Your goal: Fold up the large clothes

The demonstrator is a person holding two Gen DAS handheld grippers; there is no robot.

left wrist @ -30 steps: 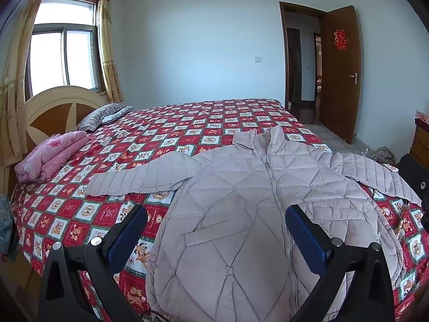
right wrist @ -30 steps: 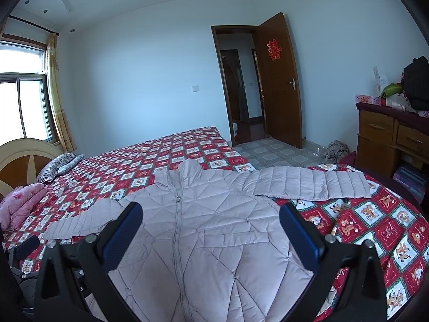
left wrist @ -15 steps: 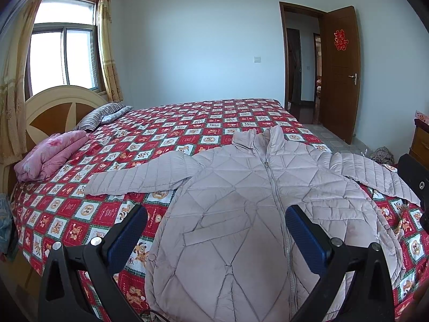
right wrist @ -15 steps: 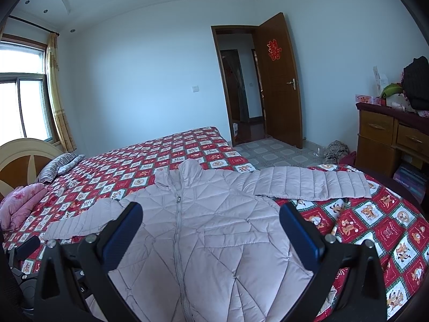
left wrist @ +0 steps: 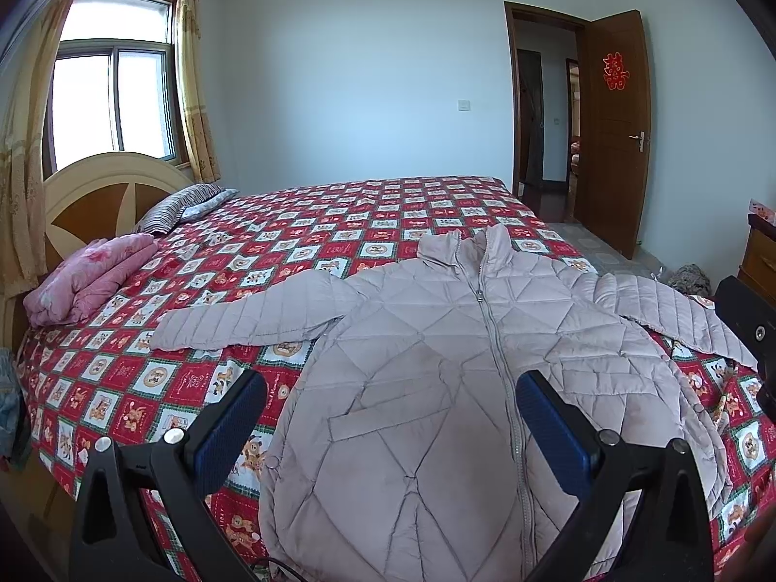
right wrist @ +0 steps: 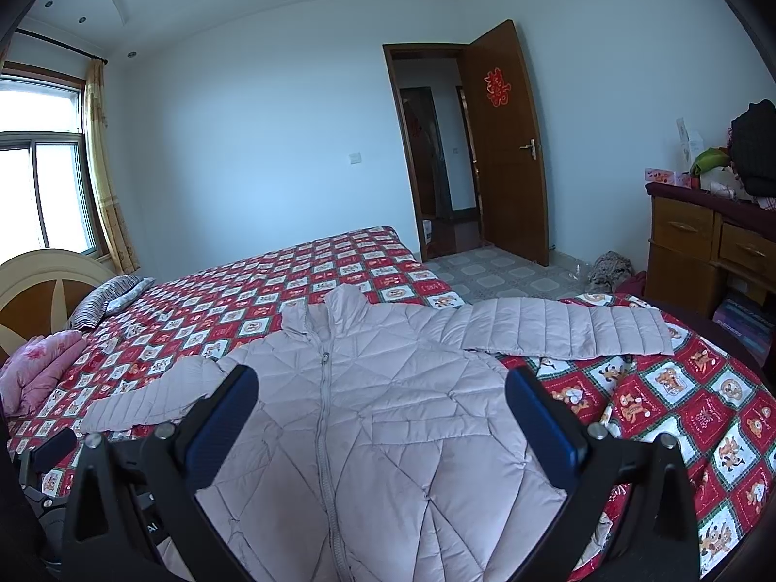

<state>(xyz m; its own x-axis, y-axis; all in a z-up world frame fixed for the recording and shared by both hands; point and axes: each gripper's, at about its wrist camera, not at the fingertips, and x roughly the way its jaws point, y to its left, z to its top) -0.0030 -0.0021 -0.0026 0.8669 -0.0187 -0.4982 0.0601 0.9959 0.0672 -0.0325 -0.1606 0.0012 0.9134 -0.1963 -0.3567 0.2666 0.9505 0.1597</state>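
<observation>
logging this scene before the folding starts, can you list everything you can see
jacket: one, pale grey-pink, quilted, zipped, spread flat on the bed, sleeves out
bedspread: one, red and white check, covering the bed
blanket: one, pink, folded, by the headboard
pillow: one, striped, by the headboard
headboard: one, cream and brown, under the window
window: one, with yellow curtains
door: one, brown, open, red paper cutout on it
dresser: one, wooden, right wall, clutter on top
left tongs: open, over the jacket
right tongs: open, over the jacket
</observation>
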